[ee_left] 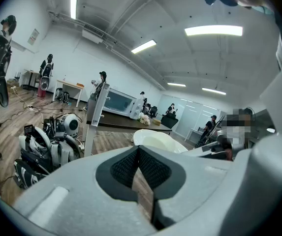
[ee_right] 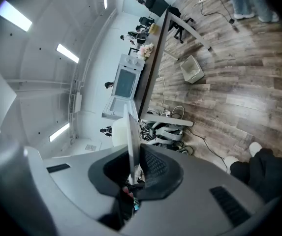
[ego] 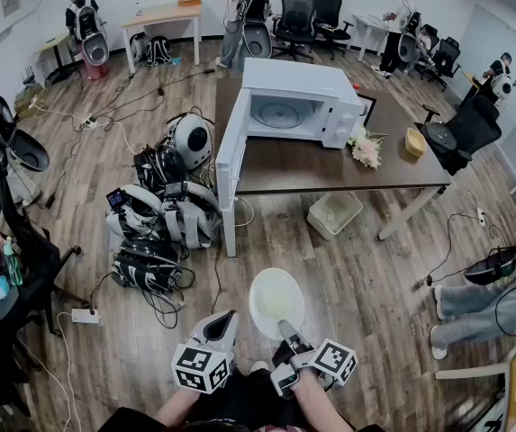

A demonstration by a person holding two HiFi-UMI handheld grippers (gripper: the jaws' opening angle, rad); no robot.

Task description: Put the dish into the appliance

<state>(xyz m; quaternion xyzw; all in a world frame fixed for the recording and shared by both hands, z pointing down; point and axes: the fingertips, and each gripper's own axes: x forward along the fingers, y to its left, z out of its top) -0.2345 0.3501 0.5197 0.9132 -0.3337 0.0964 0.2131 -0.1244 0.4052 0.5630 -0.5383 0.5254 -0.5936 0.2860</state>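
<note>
A pale round dish (ego: 276,301) hangs over the wooden floor, low in the head view. My right gripper (ego: 286,330) is shut on its near rim. In the right gripper view the dish (ee_right: 131,132) stands edge-on, clamped between the dark pads of my right gripper (ee_right: 133,167). My left gripper (ego: 222,326) sits just left of the dish, shut and empty. In the left gripper view the pads of my left gripper (ee_left: 141,167) meet, with the dish (ee_left: 156,141) ahead and to the right. The white microwave (ego: 295,103) stands on the table ahead, its door (ego: 231,153) swung open to the left.
The dark table (ego: 330,167) also bears flowers (ego: 365,151) and a yellow bowl (ego: 414,141). A white basket (ego: 334,213) sits under it. A pile of gear and cables (ego: 163,216) lies on the floor at the left. Several people and office chairs stand at the back.
</note>
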